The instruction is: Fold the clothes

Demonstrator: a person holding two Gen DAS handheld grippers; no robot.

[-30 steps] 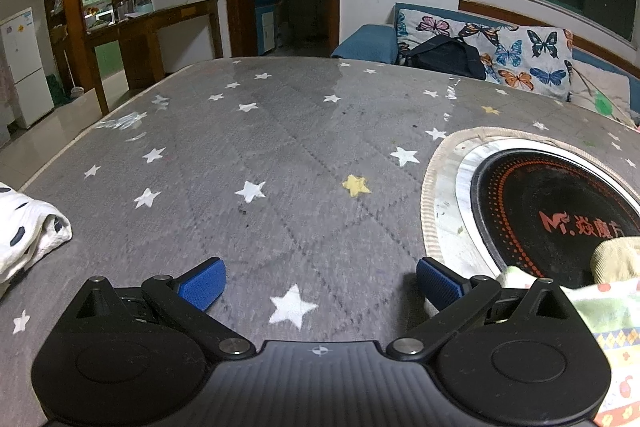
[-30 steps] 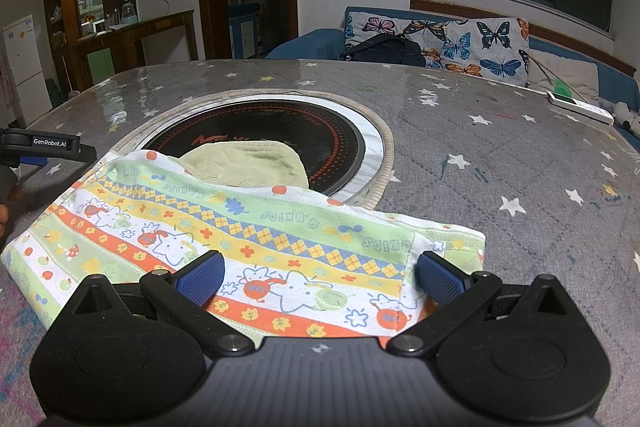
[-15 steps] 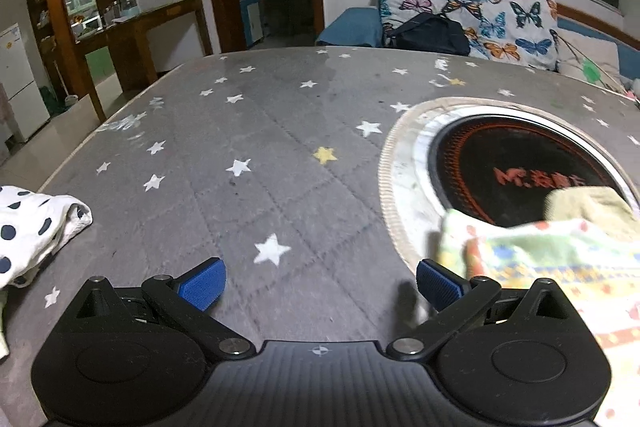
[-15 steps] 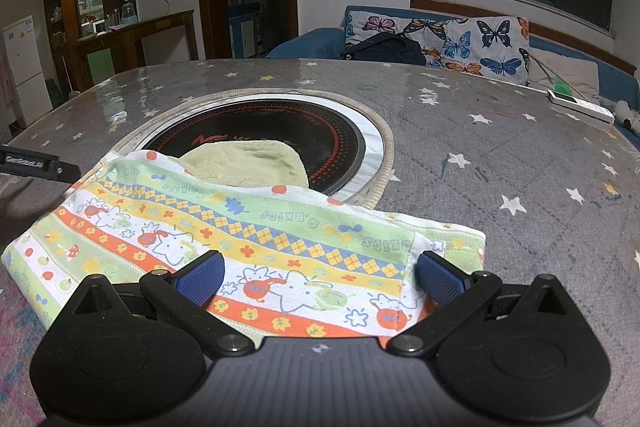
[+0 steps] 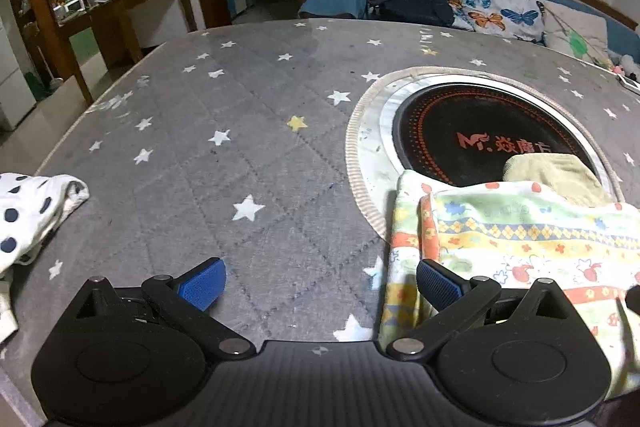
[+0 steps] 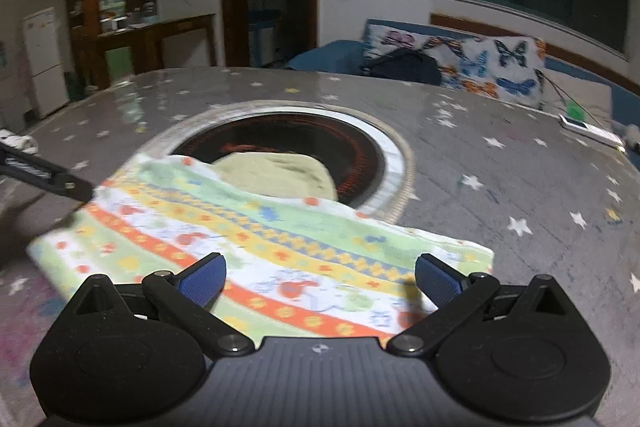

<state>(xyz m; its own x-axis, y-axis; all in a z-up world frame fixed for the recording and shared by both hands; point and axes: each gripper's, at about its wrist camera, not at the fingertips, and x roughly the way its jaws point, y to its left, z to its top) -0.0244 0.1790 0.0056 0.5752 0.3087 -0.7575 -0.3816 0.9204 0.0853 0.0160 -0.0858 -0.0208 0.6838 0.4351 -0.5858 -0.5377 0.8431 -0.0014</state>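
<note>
With both jaws spread wide and pinching nothing, nothing is gripped. Far left: polka-dot garment point(image 5: 28, 215) bunched at the table edge. Left gripper point(image 5: 320, 281) hovers over the grey star-print cover point(image 5: 248, 163), its right finger at the left edge of the striped cartoon-print cloth point(image 5: 520, 239). That cloth lies flat, far edge overlapping the round black cooktop point(image 5: 480, 139), with a beige cloth point(image 6: 280, 173) on the cooktop behind it. Right gripper point(image 6: 320, 279) sits over the cloth's near edge; view is motion-blurred.

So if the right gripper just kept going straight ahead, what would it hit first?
Probably the colourful patterned cloth, which lies right between the open right gripper fingers. Beyond it sits a yellowish cloth on the black round cooktop; height is unclear.
</note>
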